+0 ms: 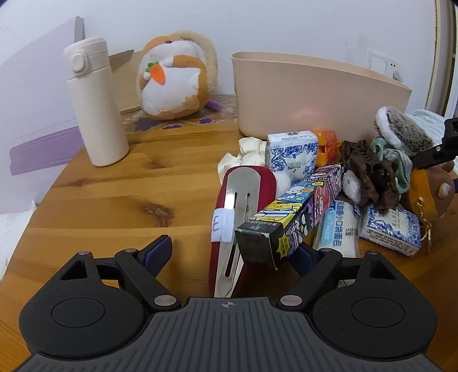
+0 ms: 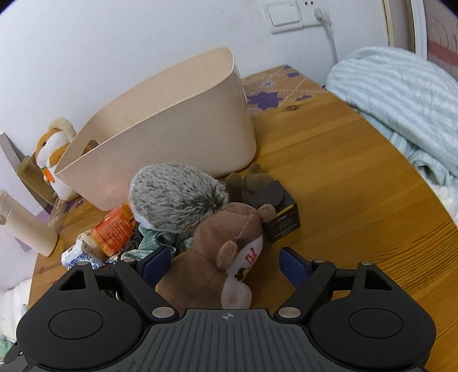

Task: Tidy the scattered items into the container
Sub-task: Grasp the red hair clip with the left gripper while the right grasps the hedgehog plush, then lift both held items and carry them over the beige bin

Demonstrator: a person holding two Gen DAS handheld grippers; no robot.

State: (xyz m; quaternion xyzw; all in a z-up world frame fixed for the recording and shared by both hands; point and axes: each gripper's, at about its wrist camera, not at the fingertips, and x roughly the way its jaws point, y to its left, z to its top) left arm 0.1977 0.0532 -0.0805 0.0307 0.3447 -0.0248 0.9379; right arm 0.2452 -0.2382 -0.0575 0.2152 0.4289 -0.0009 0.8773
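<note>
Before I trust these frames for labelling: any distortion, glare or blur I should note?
Left wrist view: fisheye bends the table edge, and the metal clip shows glare. Right wrist view: the beige container leans and bows from the lens; the corners darken. Both are evenly lit, with soft shadows and no obvious motion blur.

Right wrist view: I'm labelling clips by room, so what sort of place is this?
Probably a bedroom at home. A wooden table stands by a white wall with a switch, pale blue bedding lies right beside it, and plush toys are piled by a bin.
</note>
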